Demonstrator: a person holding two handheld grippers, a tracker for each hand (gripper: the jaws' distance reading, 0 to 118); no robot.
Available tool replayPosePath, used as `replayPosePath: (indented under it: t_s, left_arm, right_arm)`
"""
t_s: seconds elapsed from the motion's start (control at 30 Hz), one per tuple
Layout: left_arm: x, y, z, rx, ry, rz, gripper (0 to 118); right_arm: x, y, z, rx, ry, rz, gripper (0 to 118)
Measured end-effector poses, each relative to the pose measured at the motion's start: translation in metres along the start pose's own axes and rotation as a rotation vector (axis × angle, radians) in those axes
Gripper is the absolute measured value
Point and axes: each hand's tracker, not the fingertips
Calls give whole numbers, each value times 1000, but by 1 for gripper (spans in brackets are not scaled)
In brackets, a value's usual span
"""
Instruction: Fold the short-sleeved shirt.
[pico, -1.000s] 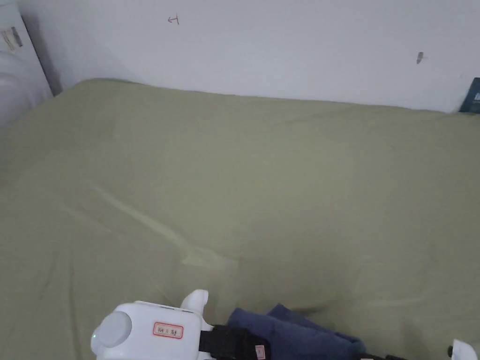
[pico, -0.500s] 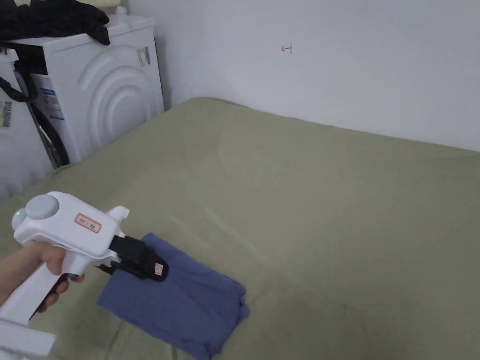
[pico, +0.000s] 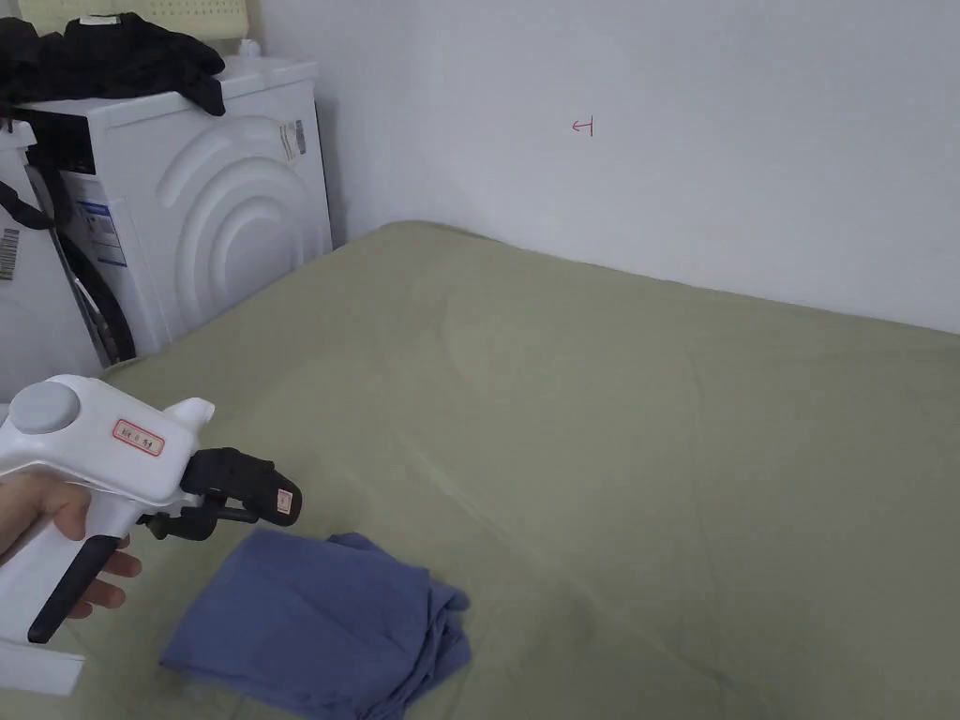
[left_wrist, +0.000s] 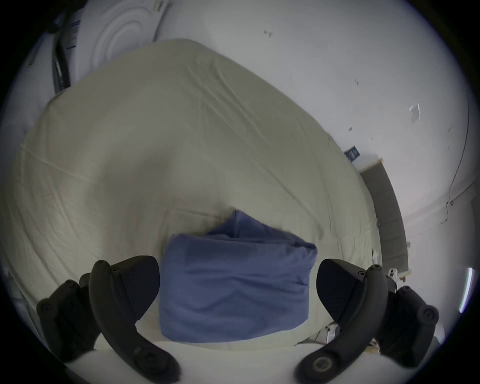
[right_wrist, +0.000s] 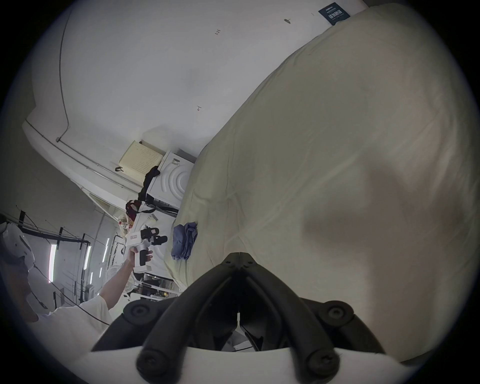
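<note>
One folded shirt, lengthwise bedside-parallel

In the head view the green bed sheet lay bare across the centre and right of the frame, open for passing. At lower left the folded blue shirt took up room. A washing machine blocked the upper left, and the white wall closed the top.

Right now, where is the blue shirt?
In the head view the folded blue shirt lies on the green bed sheet near its lower left edge, just below the open left gripper.
</note>
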Motion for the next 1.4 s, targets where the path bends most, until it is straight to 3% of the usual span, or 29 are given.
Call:
replayPosePath:
  t_s: [0.13, 0.27, 0.3, 0.33, 0.4, 0.43, 0.6, 0.7, 0.87, 0.93, 1.03, 1.4]
  left_arm:
    - [6, -8, 7, 75, 91, -9, 118]
    - [35, -24, 12, 130, 32, -52, 117]
    - [54, -32, 13, 166, 20, -83, 109]
    - [72, -40, 13, 216, 7, -95, 91]
    - [124, -63, 14, 286, -41, -112, 14]
    - [149, -73, 9, 320, -27, -137, 3]
    - [278, -129, -19, 444, 20, -320, 3]
    - [358, -169, -35, 542, -19, -356, 3]
    - [441, -218, -40, 789, 110, -454, 3]
    - [461, -229, -40, 843, 193, -488, 3]
    - [471, -235, -36, 873, 178, -499, 3]
    - [467, -233, -24, 894, 202, -495, 3]
  right_arm:
    - [-8, 8, 6, 13, 21, 29, 2]
    - [-26, 22, 16, 35, 61, 103, 2]
    - [-31, 27, 19, 41, 66, 114, 2]
    - [-37, 30, 22, 57, 66, 136, 2]
    - [-51, 36, 31, 104, 38, 212, 2]
    - [-60, 38, 35, 121, 23, 249, 2]
    - [-95, 41, 59, 326, -138, 446, 2]
    - [-139, 26, 72, 527, -320, 571, 2]
    - [-176, 8, 81, 706, -548, 822, 2]
    - [-183, 4, 82, 772, -629, 874, 2]
    - [-189, -3, 88, 839, -649, 885, 2]
    - [-190, -1, 97, 819, -602, 850, 2]
